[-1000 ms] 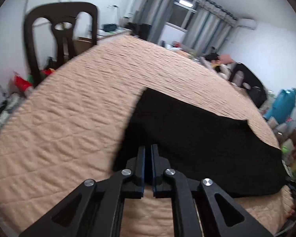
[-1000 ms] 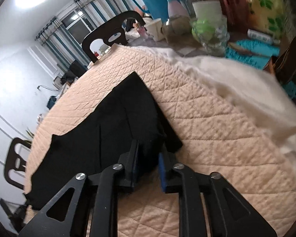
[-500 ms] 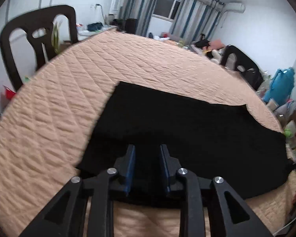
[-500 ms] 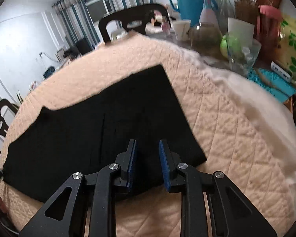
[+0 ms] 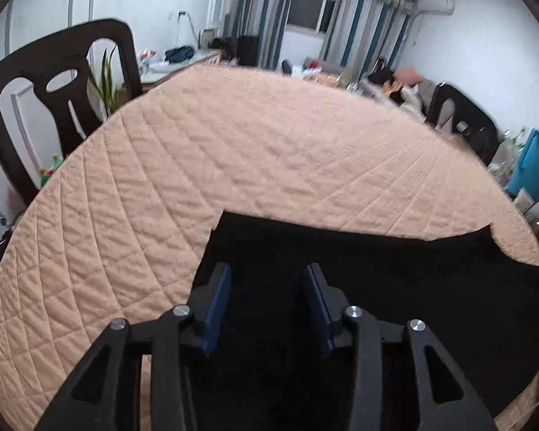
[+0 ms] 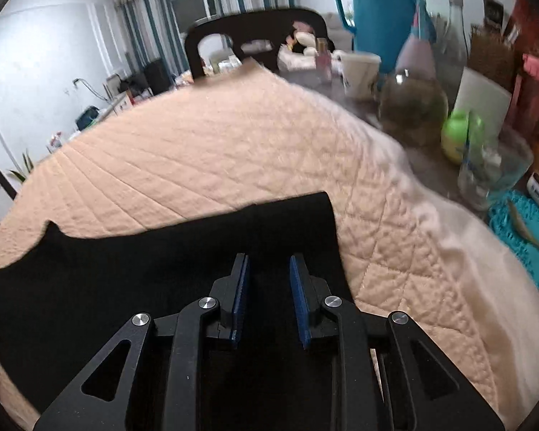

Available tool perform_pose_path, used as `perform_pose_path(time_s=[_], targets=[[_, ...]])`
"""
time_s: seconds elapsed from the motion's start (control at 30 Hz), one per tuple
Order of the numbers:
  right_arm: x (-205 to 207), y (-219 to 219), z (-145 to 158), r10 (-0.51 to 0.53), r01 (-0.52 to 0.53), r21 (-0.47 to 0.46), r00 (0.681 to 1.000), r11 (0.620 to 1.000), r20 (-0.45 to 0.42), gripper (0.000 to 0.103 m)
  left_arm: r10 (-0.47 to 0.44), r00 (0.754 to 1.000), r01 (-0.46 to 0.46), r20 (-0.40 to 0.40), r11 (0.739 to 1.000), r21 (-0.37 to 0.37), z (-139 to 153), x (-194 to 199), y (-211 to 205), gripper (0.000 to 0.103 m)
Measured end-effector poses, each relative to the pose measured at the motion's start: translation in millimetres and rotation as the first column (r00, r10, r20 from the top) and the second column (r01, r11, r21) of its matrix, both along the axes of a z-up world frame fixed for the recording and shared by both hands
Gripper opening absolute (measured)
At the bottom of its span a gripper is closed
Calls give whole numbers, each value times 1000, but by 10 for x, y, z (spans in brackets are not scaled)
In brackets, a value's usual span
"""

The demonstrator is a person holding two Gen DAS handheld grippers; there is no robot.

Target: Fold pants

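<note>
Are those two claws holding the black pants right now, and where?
Neither. The left gripper and right gripper are both open above the pants, holding nothing.

One pants [image 5: 395, 287], two chairs [image 5: 54, 82]

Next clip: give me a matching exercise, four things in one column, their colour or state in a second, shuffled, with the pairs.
Things:
1. pants
2. quilted cover
3. left gripper
4. jug

Colour or state:
A. teal
B. open, above black cloth
C. peach
D. black, lying flat

Pairs: 1-D, 2-C, 3-B, 4-A
</note>
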State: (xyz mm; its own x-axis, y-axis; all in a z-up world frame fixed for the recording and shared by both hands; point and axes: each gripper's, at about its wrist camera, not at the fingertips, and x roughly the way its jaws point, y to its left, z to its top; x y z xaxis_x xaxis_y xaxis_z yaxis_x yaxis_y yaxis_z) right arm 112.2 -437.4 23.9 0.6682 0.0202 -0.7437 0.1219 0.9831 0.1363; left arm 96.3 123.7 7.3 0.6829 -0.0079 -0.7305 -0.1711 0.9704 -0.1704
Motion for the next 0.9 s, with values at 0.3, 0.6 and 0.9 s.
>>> perform_pose_path(time_s=[0.3,0.6,0.9], targets=[[5,23,175,17,-17,-3,999,1000,37,24,-12,1000,10,17,994,107,144,72,-63,46],[90,-80,31,-15,15,15,1000,1000,6,24,-24,999,28,-40,993,115,38,202,-46,46],[-362,19,141,18,-18,25,999,1000,38,24,-95,995,91,25,989,119,205,-139,-245,46]])
